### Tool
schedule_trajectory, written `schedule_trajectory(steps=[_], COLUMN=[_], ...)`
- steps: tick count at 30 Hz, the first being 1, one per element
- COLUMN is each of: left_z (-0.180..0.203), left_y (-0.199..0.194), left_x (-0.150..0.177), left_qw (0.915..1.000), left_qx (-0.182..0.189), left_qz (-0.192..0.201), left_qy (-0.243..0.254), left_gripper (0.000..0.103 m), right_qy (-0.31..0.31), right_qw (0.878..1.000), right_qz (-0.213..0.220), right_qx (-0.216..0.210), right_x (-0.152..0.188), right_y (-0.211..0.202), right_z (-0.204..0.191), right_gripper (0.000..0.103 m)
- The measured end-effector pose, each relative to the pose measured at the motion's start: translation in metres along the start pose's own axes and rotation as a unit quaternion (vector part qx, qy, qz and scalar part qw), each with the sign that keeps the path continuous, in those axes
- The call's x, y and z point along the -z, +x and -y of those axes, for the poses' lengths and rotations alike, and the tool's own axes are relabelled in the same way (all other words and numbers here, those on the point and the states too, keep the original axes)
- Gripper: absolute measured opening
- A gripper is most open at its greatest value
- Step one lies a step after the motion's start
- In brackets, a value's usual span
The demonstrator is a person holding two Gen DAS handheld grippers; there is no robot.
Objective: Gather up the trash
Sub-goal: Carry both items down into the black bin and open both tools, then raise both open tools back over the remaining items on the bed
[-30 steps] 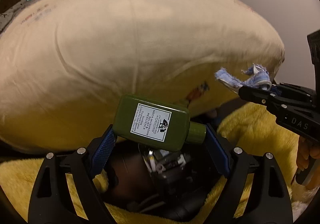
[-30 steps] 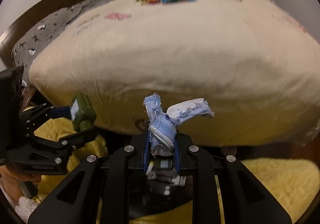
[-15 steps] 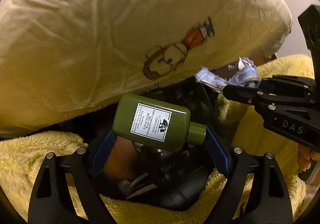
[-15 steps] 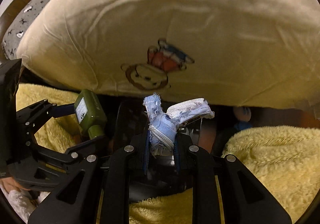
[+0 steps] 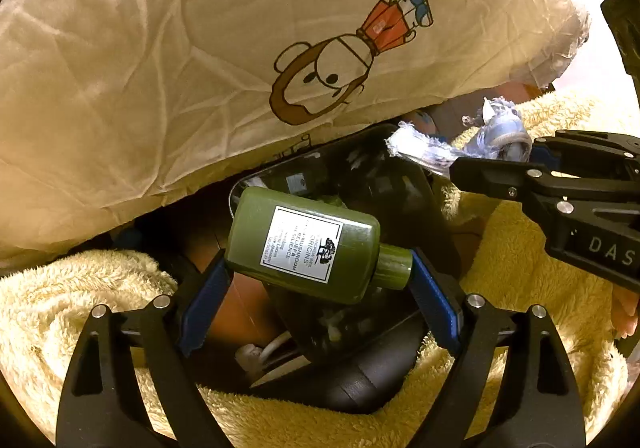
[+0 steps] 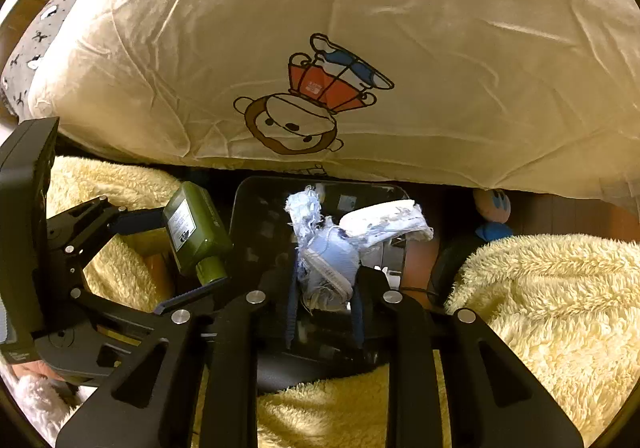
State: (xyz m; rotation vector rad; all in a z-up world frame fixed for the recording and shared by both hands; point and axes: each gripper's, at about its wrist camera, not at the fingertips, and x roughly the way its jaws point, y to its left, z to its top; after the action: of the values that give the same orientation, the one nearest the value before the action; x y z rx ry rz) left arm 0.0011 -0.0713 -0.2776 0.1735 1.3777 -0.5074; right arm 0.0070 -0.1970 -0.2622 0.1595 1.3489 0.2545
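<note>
Green plastic, squat and white-labelled, the small lotion bottle (image 5: 308,246) lay crosswise between the blue pads of the left gripper (image 5: 316,288), whose fingers were spread wide and closed on its base and cap. The right gripper (image 6: 324,298), fingers nearly together, pinched a frayed pale-blue scrap of fabric (image 6: 334,248). A second earlier both tools had faced the upper swell of the cream cartoon-print pillow (image 6: 360,48); both had since tipped downward, so that the black bin (image 6: 256,208) wedged between folds of yellow fleece blanket (image 6: 560,308) filled the middle ground. Both pieces of trash hung over its dark opening, and release appeared to be the next step.
</note>
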Motion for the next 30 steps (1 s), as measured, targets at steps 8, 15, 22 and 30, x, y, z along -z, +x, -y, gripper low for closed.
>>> schedule_trajectory(steps=[8,15,22,30], left_z=[0.007,-0.008,-0.027,-0.065], left_y=[-0.006,-0.041,-0.115,-0.157], left_x=[-0.001,-0.008,-0.043,-0.099], left_qw=[0.9999,0.9985,0.9860,0.9715], left_qx=[-0.003,-0.019,-0.051,-0.085], left_qz=[0.007,0.050,0.157,0.214], left_qy=[0.011,-0.007,-0.021,-0.055], left_gripper=[0.091,0.091,0.094,0.095], right_qy=[0.017,0.003,-0.015,-0.004], right_qw=[1.000,0.996,0.975,0.956], right_qz=[0.014,0.092,0.218,0.288], right_qx=[-0.003,0.012,0.046,0.055], right_x=[-0.003,-0.016,-0.058,-0.142], right_y=[-0.010,-0.052,-0.120,-0.144], right_z=[0.008,0.004,-0.007,0.002], right_gripper=[0.047,0.056,0.087,0.098])
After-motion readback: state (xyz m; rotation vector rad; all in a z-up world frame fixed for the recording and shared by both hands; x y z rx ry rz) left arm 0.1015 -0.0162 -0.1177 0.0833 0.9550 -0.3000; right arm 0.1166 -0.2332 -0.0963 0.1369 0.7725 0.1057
